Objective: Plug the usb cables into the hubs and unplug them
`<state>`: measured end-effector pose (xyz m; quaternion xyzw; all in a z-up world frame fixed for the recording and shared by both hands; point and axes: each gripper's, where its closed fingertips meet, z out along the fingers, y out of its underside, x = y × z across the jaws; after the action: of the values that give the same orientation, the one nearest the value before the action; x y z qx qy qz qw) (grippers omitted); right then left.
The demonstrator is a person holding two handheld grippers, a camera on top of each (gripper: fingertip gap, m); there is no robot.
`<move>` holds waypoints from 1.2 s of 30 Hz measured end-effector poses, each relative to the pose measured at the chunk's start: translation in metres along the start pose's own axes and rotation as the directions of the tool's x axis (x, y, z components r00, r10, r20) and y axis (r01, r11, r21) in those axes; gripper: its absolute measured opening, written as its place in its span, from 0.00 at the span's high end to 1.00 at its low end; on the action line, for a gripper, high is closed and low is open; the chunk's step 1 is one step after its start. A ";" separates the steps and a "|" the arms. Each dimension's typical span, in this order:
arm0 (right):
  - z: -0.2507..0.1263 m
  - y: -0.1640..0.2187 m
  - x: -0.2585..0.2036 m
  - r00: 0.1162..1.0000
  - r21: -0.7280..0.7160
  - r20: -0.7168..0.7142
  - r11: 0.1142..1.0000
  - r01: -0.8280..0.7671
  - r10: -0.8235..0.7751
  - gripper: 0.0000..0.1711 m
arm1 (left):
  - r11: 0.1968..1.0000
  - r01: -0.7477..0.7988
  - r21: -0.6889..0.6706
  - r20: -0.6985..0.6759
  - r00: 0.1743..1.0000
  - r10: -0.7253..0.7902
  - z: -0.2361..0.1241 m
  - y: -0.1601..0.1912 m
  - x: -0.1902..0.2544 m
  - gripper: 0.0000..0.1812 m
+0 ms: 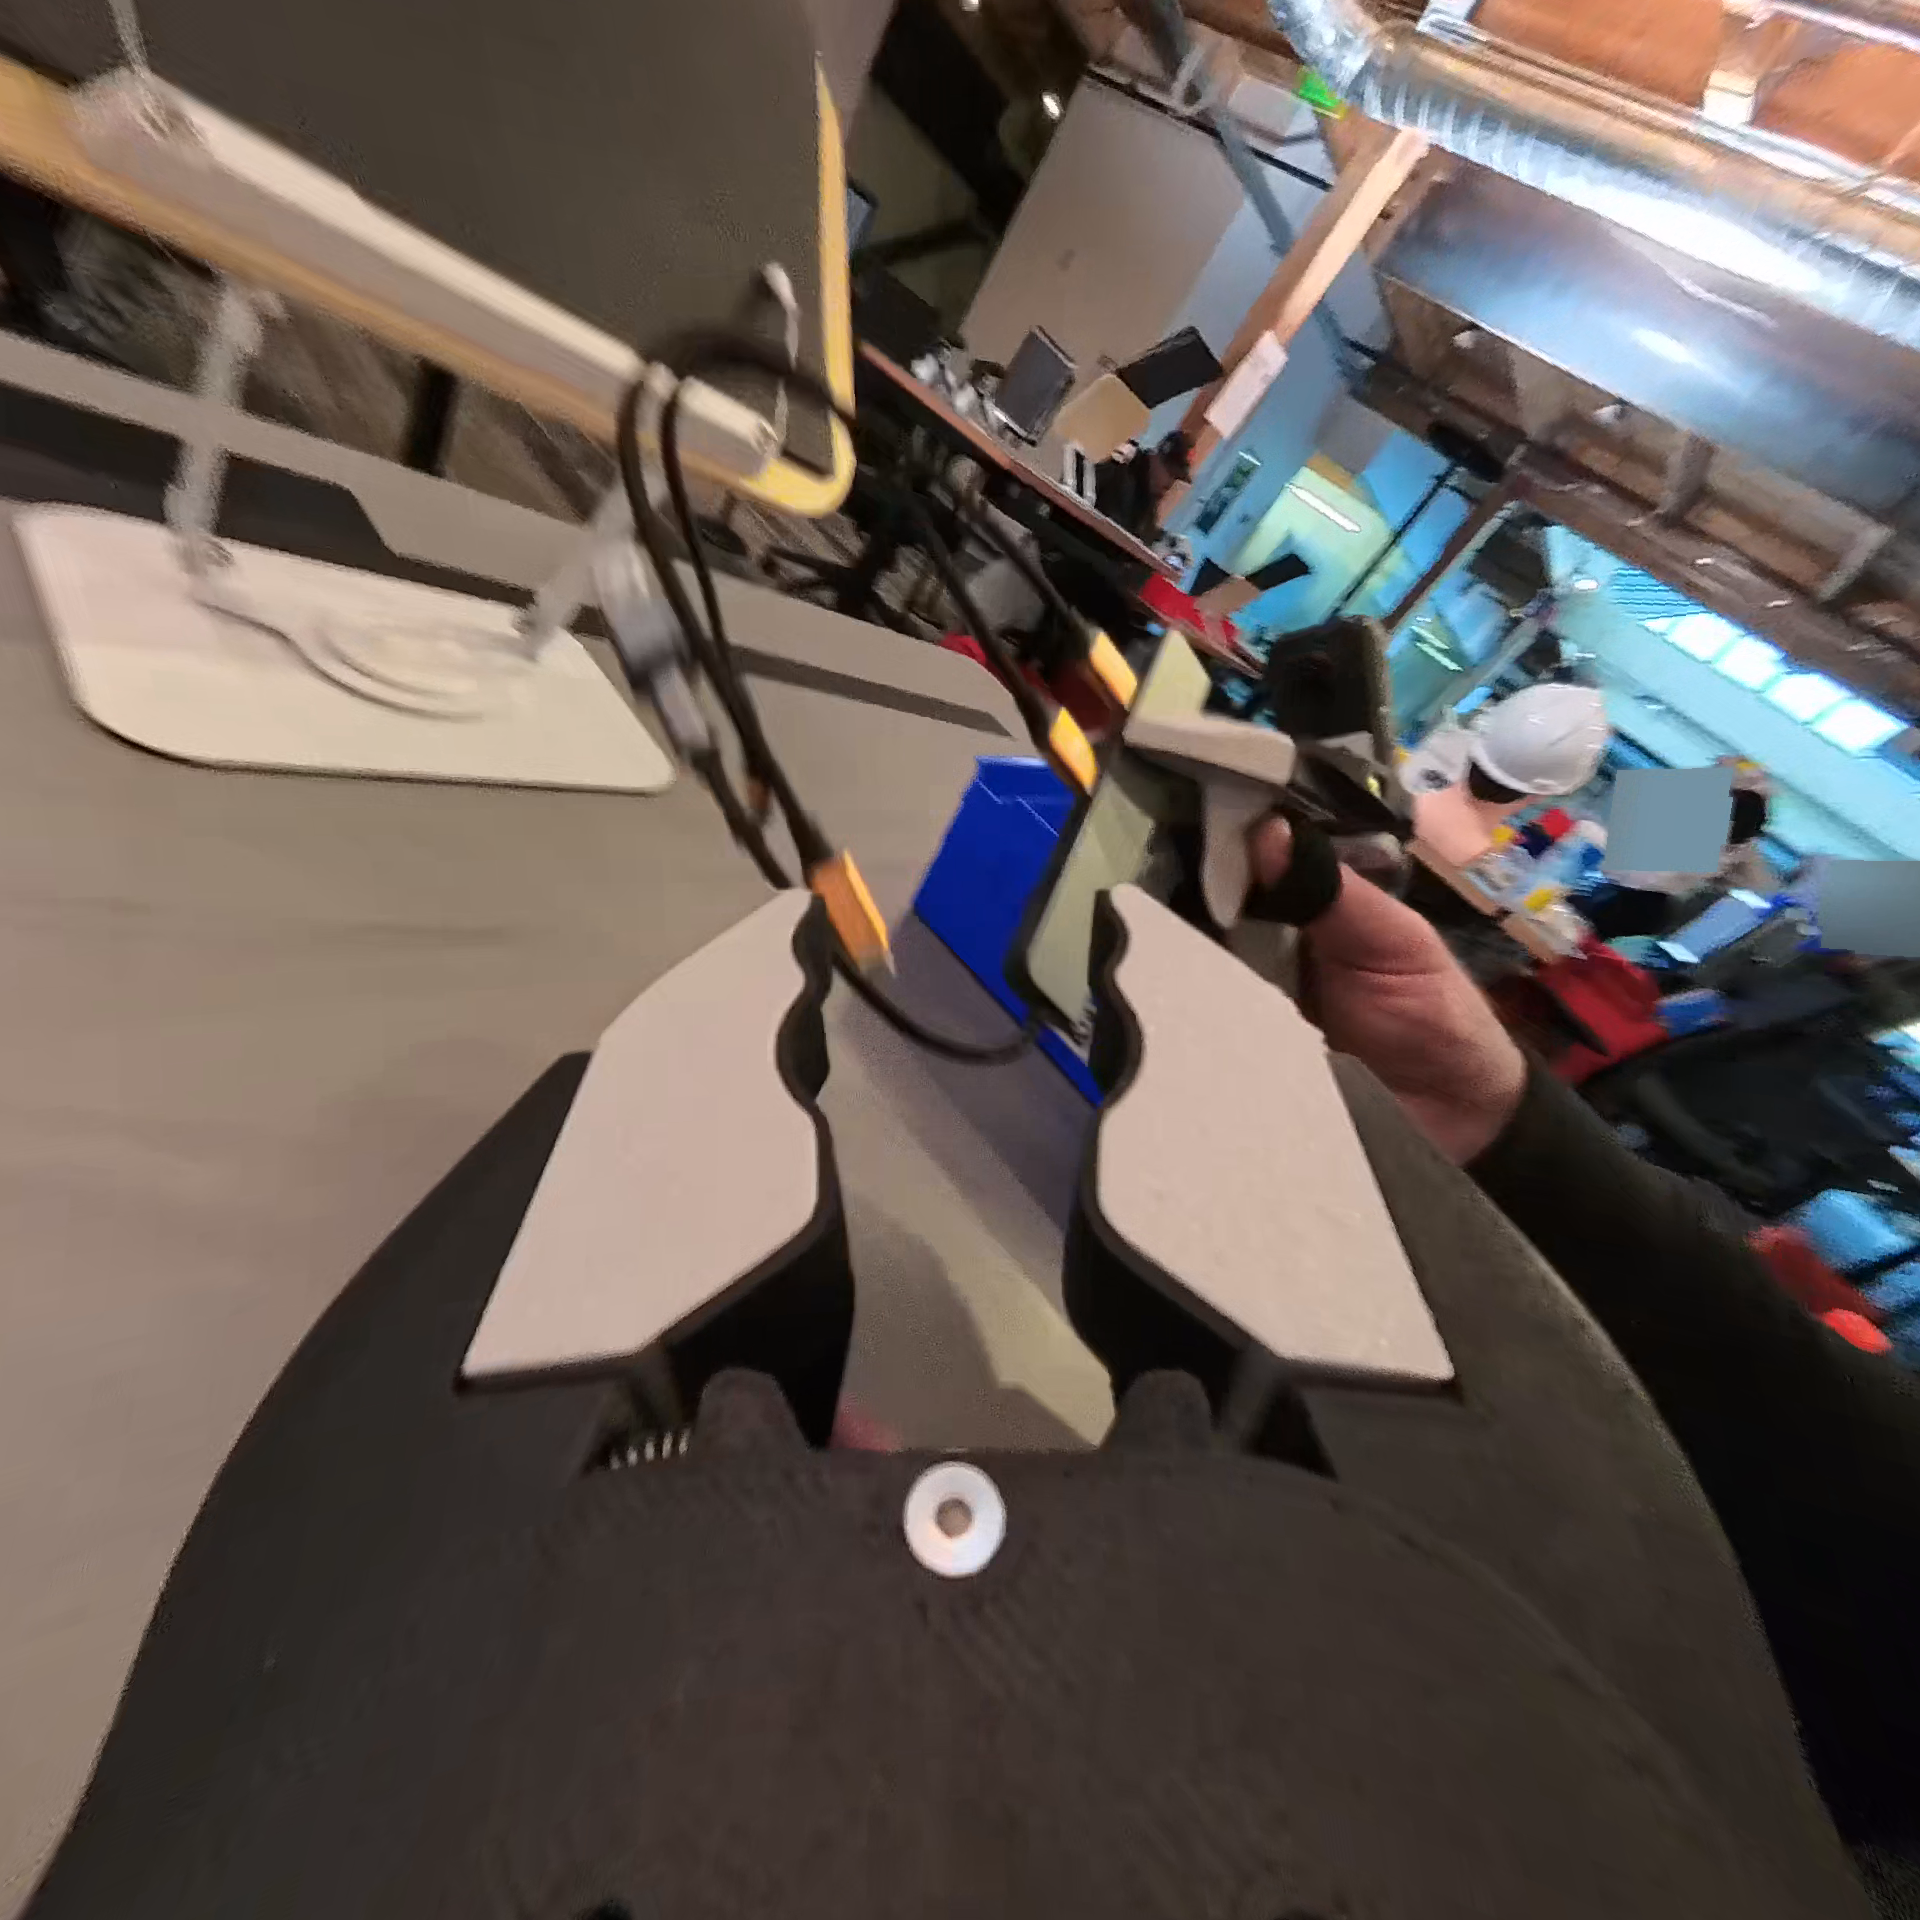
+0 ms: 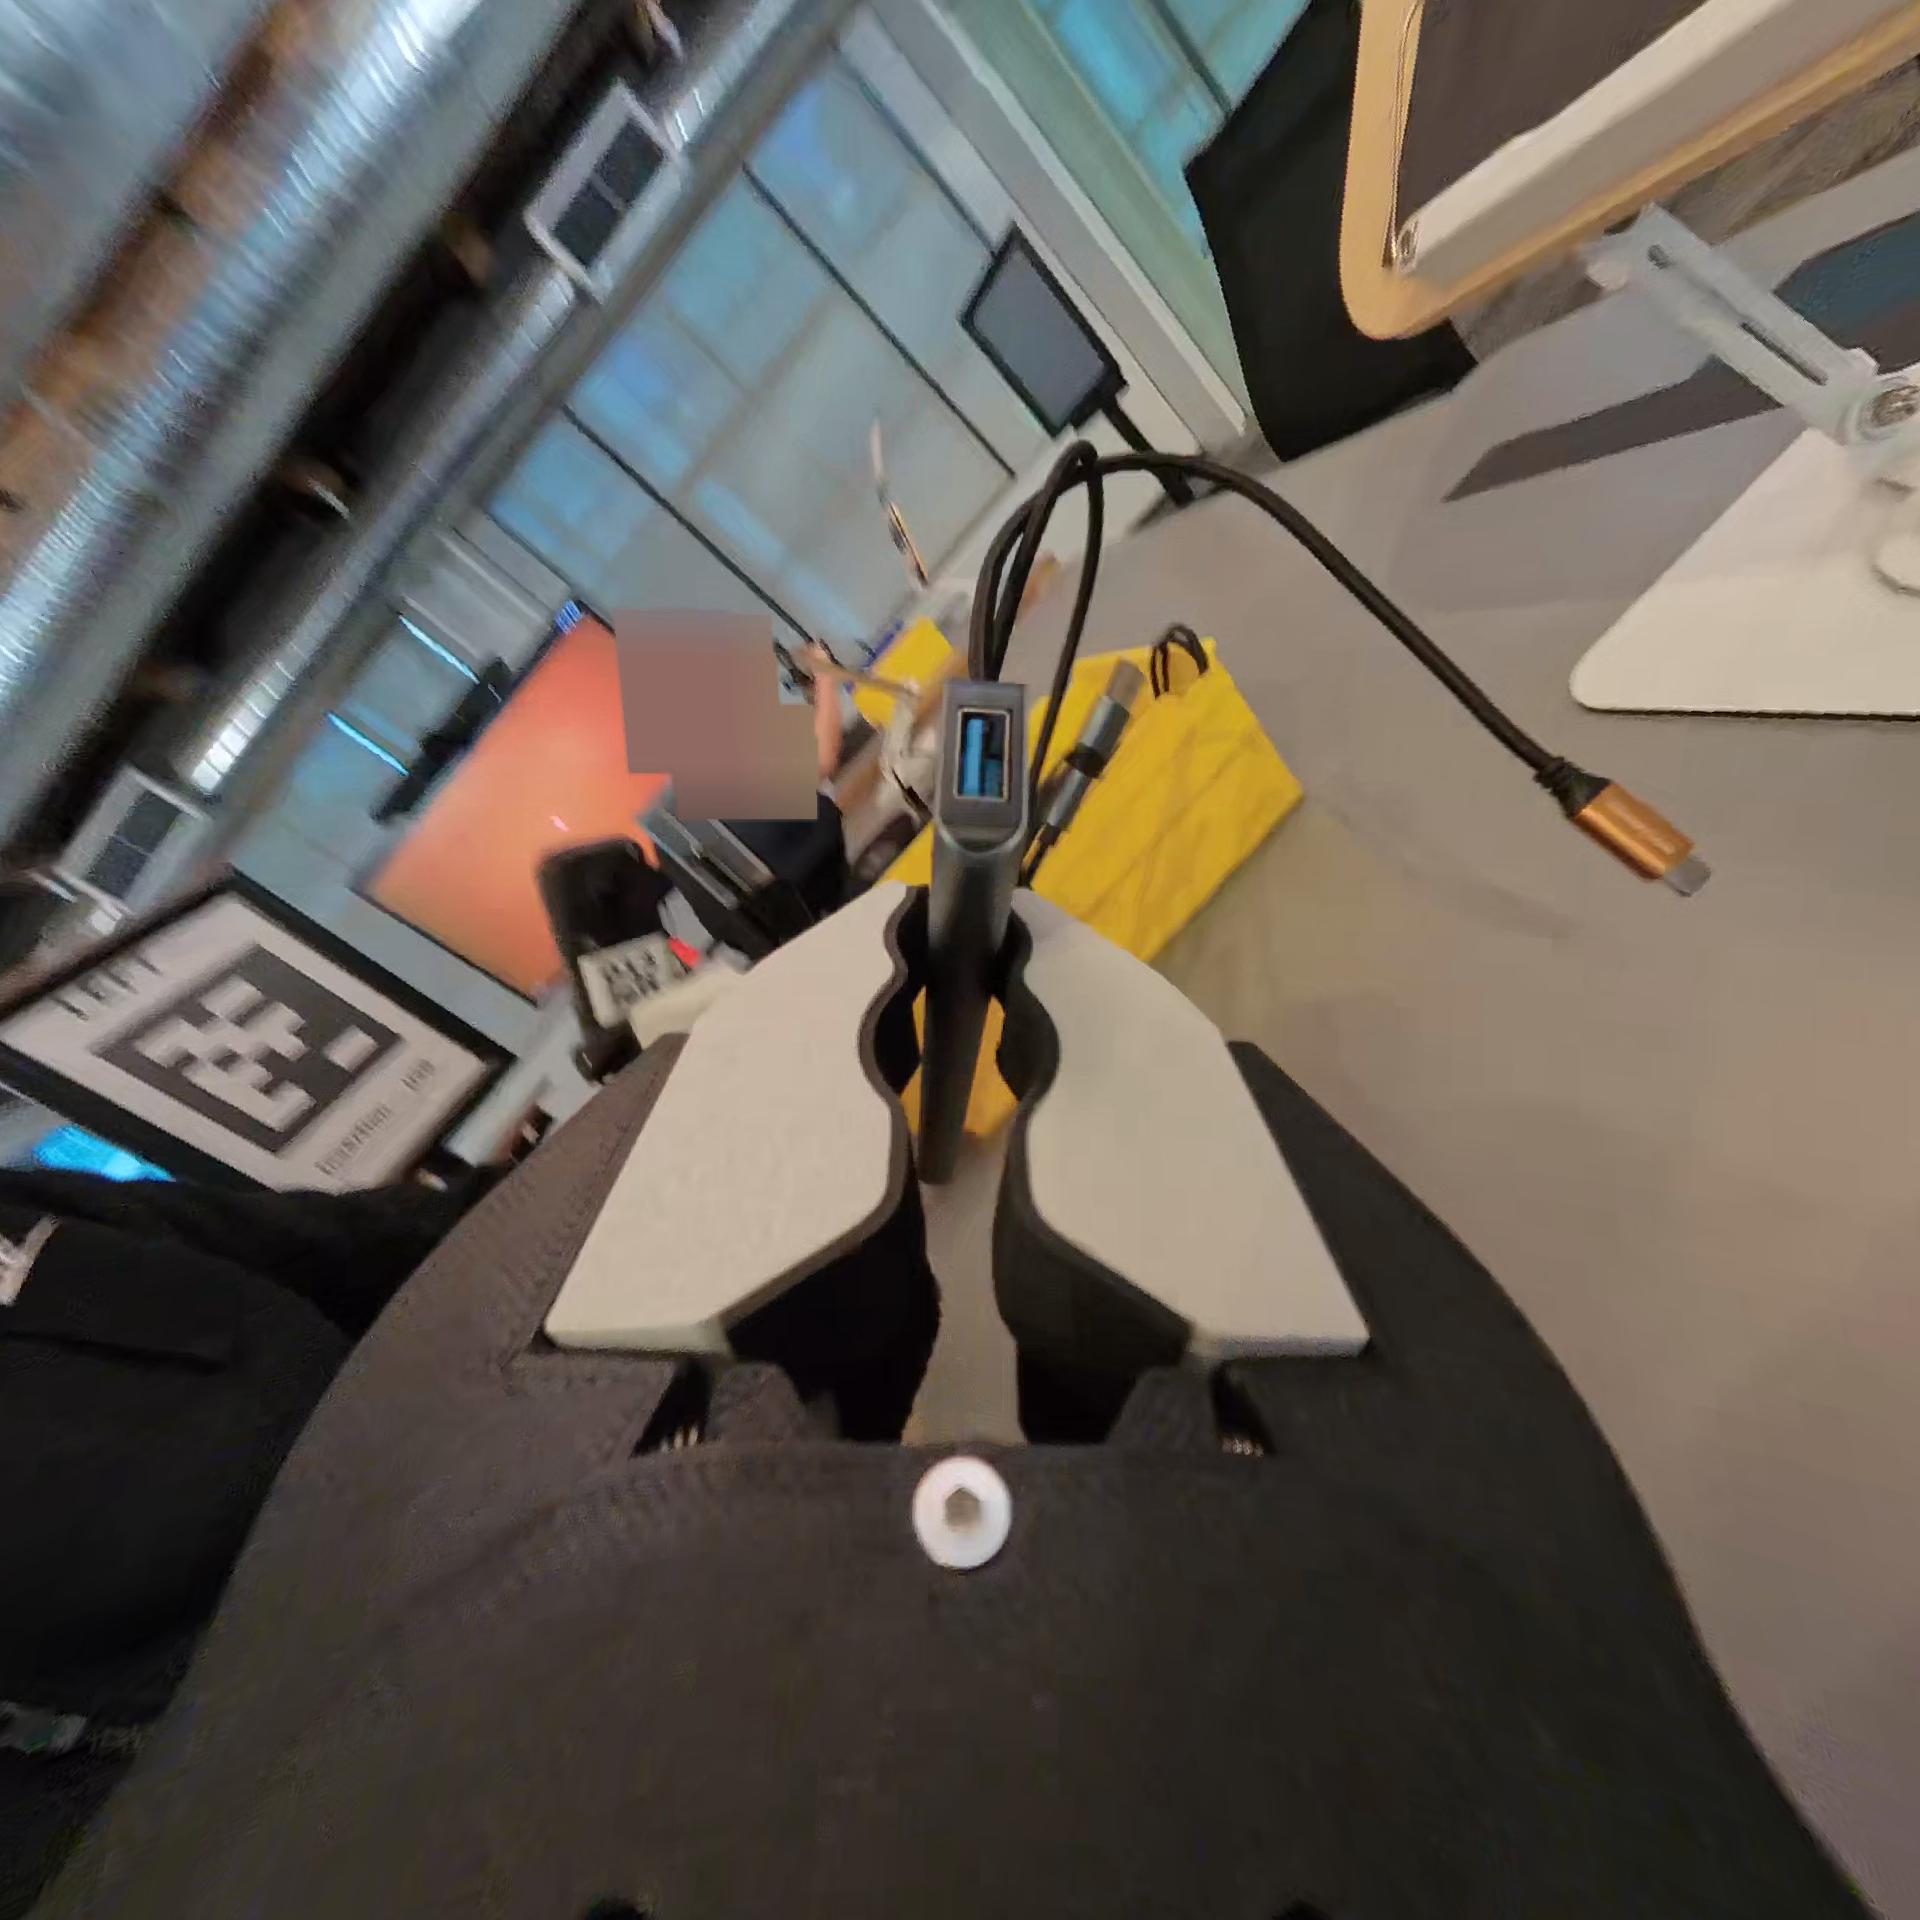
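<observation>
My right gripper (image 2: 961,920) is shut on a slim grey USB hub (image 2: 956,1039) and holds it on edge above the grey table, with a blue port (image 2: 982,753) facing me. Black cables loop from its far end. One ends in a free orange plug (image 2: 1626,831), and a silver plug (image 2: 1101,717) hangs behind it. In the left wrist view my left gripper (image 1: 956,930) is open, and an orange plug (image 1: 852,914) hangs at its left fingertip with the cable crossing the gap. The right gripper (image 1: 1153,732) holds the hub (image 1: 1101,842) just beyond, with two orange plugs (image 1: 1070,743) at its top.
A white monitor stand base (image 1: 343,665) sits on the grey table (image 1: 312,987), with the monitor's edge (image 1: 831,312) overhead. A blue bin (image 1: 987,862) and a yellow bag (image 2: 1174,810) lie past the table edge. People and cluttered desks fill the background. There is about 12 cm between the tips of the two grippers.
</observation>
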<state>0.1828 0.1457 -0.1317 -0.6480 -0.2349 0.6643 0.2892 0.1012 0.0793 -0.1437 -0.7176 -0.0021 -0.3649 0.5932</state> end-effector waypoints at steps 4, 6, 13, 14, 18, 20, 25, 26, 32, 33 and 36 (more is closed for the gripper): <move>-0.003 0.008 -0.002 1.000 -0.095 0.008 0.995 0.028 -0.028 0.94 | 0.989 -0.143 -0.043 -0.023 0.990 0.142 0.002 -0.011 0.010 0.81; 0.000 0.017 -0.005 0.999 -0.148 0.032 0.988 0.042 -0.037 0.94 | 0.981 -0.137 -0.140 -0.076 0.989 0.127 0.014 0.001 0.016 0.79; 0.016 0.045 -0.019 0.991 -0.271 0.132 0.960 0.064 -0.029 0.94 | 0.965 0.054 -0.255 -0.187 0.977 -0.104 0.042 0.026 0.023 0.86; 0.017 0.045 -0.020 0.990 -0.268 0.142 0.962 0.056 -0.018 0.94 | 0.966 0.084 -0.243 -0.202 0.970 -0.136 0.042 0.024 0.022 0.91; 0.019 0.045 -0.017 0.989 -0.256 0.147 0.966 0.036 0.002 0.94 | 0.966 0.144 -0.216 -0.249 0.948 -0.197 0.040 0.024 0.023 0.95; 0.020 0.045 -0.017 0.989 -0.239 0.150 0.971 0.030 0.006 0.93 | 0.967 0.160 -0.198 -0.250 0.946 -0.208 0.040 0.023 0.023 0.95; 0.022 0.046 -0.020 0.984 -0.234 0.178 0.972 0.025 0.017 0.88 | 0.970 0.178 -0.166 -0.263 0.940 -0.217 0.039 0.021 0.025 0.96; 0.022 0.047 -0.020 0.985 -0.237 0.174 0.971 0.037 0.005 0.88 | 0.968 0.186 -0.167 -0.260 0.939 -0.225 0.039 0.020 0.024 0.96; 0.020 0.043 -0.012 0.992 -0.240 0.078 0.964 0.111 -0.095 0.94 | 0.943 0.189 -0.274 -0.248 0.934 -0.259 0.041 0.021 0.019 0.91; 0.019 0.038 -0.009 0.994 -0.207 0.059 0.972 0.107 -0.096 0.94 | 0.946 0.183 -0.267 -0.228 0.942 -0.247 0.040 0.019 0.016 0.87; 0.011 0.020 0.001 0.998 -0.090 0.022 0.994 0.066 -0.065 0.94 | 0.955 0.114 -0.275 -0.226 0.958 -0.180 0.031 0.017 0.019 0.80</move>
<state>0.1706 0.1321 -0.1455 -0.6461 -0.2887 0.6492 0.2789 0.1388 0.0922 -0.1488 -0.7354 0.0660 -0.4922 0.4610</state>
